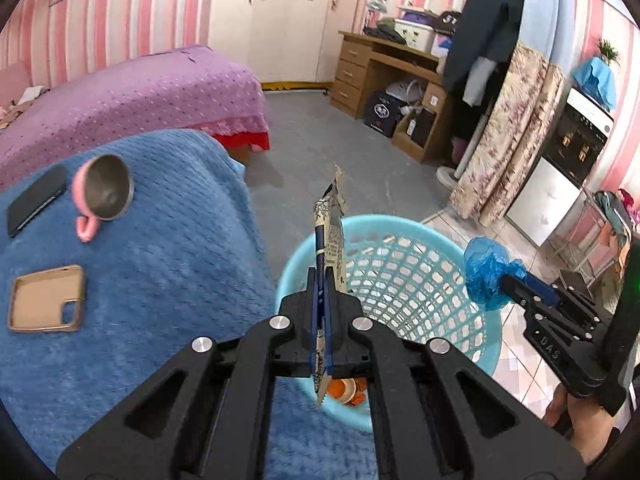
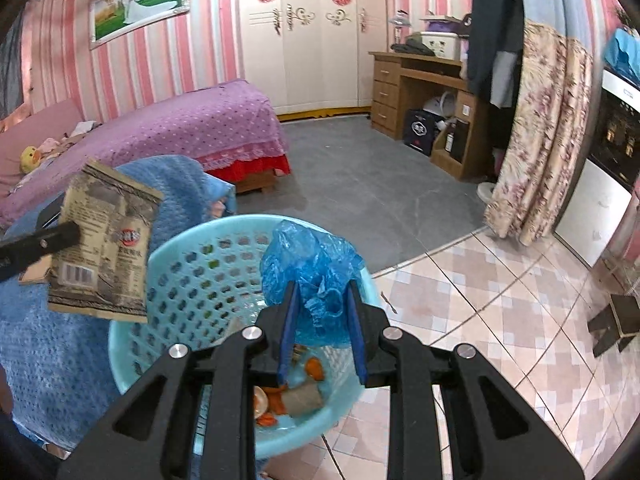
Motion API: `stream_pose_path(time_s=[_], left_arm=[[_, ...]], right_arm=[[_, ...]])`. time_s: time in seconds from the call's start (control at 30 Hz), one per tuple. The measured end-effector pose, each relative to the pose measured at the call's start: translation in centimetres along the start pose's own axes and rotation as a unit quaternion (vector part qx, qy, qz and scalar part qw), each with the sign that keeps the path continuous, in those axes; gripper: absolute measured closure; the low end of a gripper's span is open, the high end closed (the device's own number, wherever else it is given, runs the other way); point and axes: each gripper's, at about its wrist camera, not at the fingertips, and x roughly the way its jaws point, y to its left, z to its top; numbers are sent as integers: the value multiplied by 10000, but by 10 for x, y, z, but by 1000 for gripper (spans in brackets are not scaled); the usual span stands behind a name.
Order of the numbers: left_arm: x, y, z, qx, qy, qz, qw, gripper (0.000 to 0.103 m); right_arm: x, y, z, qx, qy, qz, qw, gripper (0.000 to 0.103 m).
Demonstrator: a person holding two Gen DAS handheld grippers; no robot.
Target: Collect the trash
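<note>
A light blue mesh basket stands on the floor beside a blue-covered surface, with orange peels and scraps at its bottom. My left gripper is shut on a beige printed wrapper, held upright over the basket's near rim; the wrapper also shows in the right wrist view. My right gripper holds a crumpled blue plastic bag between its fingers above the basket; the bag also shows in the left wrist view.
On the blue blanket lie a brown phone case, a pink-handled metal cup and a black phone. A purple bed, a wooden desk and a floral curtain stand beyond.
</note>
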Motion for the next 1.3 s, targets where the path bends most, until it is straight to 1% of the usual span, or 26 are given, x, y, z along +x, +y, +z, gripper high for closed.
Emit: stream_pose_path(time_s=[0.03, 0.07, 0.1, 0.17, 0.2, 0.23, 0.3, 0.47, 0.6, 0.67, 0.73, 0.87, 0.93, 0.97, 1.03, 1.13, 1.3], left_arm=[[5, -4, -2, 58, 22, 37, 10000, 96], [10, -6, -4, 106, 57, 91, 9999, 77], [13, -6, -4, 112, 72, 152, 9998, 50], [12, -4, -6, 73, -34, 312, 9995, 30], [12, -2, -6, 73, -86, 383, 9992, 26], [11, 0, -6, 89, -107, 442, 9989, 24], [9, 5, -4, 73, -150, 601, 9981, 15], [-3, 22, 1, 71, -423, 1052, 9935, 7], [-11, 34, 2, 29, -549, 1253, 9906, 6], [-16, 41, -1, 0, -598, 1359, 9889, 6], [-20, 47, -3, -11, -623, 1396, 9883, 6], [-33, 58, -9, 19, -699, 1480, 9865, 6], [-41, 65, -13, -2, -746, 1550, 9851, 6], [-46, 69, -15, -29, -774, 1578, 9844, 6], [-54, 77, -19, -47, -816, 1607, 9836, 6], [-69, 86, -28, -5, -900, 1641, 9823, 6], [-102, 100, -49, -53, -1065, 1799, 9779, 6]], right_arm=[[2, -3, 0, 21, 12, -8, 10000, 79], [2, -5, -3, 36, 24, -15, 10000, 79], [4, -6, -4, 50, 46, -19, 10000, 79], [5, -6, -7, 49, 66, -23, 10000, 79], [6, -5, -7, 43, 71, -25, 10000, 79], [6, -4, -8, 37, 70, -26, 10000, 79], [6, -2, -10, 14, 58, -44, 10000, 79], [9, 2, -11, -40, 3, -65, 10000, 78], [10, 14, -7, -102, -114, -52, 9999, 77], [10, 24, -3, -204, -202, -105, 9995, 64], [9, 34, 0, -294, -302, -144, 9990, 37], [7, 47, 3, -417, -361, -160, 9984, 25], [2, 50, 3, -414, -395, -197, 9982, 15], [-2, 51, 2, -360, -423, -212, 9982, 14], [-10, 52, 3, -232, -472, -182, 9984, 6], [-24, 57, 2, -99, -537, -51, 9985, 5], [-49, 78, -3, -154, -591, 71, 9981, 5]])
